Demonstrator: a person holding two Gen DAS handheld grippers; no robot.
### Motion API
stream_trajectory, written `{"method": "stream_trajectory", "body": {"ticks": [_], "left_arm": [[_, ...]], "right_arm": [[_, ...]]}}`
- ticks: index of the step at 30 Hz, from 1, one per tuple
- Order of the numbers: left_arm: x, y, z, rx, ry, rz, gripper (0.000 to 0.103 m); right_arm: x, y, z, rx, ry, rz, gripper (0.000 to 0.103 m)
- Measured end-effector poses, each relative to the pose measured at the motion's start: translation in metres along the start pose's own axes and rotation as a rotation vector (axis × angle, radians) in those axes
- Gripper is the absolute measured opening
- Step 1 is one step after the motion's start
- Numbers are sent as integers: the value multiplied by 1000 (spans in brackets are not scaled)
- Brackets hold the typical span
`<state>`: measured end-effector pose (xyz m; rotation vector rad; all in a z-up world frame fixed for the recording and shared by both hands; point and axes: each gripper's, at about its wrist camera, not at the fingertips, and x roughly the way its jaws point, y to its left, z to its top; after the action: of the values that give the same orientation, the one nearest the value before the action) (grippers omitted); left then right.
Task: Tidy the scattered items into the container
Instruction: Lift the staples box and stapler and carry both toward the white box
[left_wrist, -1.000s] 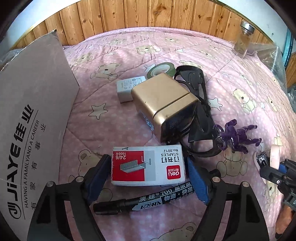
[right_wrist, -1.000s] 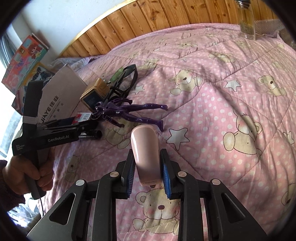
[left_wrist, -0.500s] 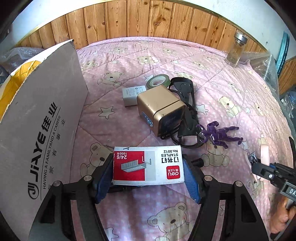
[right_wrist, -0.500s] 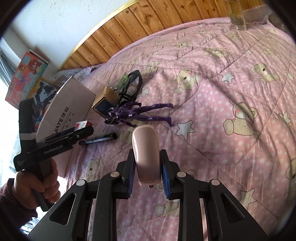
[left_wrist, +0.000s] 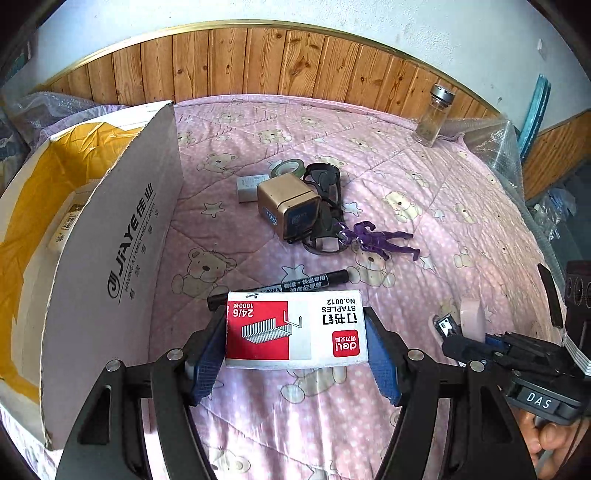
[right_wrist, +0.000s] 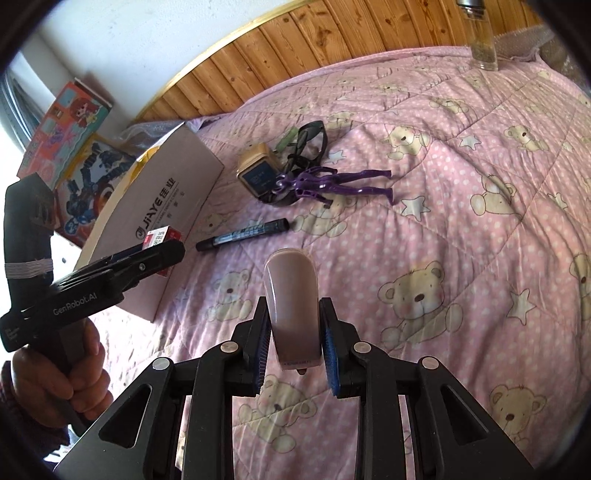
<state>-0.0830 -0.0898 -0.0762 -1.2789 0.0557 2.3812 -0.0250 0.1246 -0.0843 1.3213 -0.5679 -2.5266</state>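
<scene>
The staple box (left_wrist: 295, 328) has risen clear of the bed (left_wrist: 406, 177), leaving the black marker (left_wrist: 280, 286) lying just beyond the jaws. The cardboard box (left_wrist: 122, 240) stands open to their left, so the drop looks close. The left gripper (left_wrist: 295, 354) clamps the staple box; the right gripper (right_wrist: 295, 343) clamps a pink nail clipper (right_wrist: 293, 306).

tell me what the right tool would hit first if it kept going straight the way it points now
Probably the black marker. The right tool, shut on a pink case, points over bare quilt toward it, with the purple figure beyond. Depth is hard to judge, so it might pass above the marker.
</scene>
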Motion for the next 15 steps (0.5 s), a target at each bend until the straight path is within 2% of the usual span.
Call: {"method": "stream_trajectory", "body": {"ticks": [15], "left_arm": [[-70,5,-41,-21,-84,-64,69]], "right_arm": [[-28,72,-41,-91,-18,-2,27]]}}
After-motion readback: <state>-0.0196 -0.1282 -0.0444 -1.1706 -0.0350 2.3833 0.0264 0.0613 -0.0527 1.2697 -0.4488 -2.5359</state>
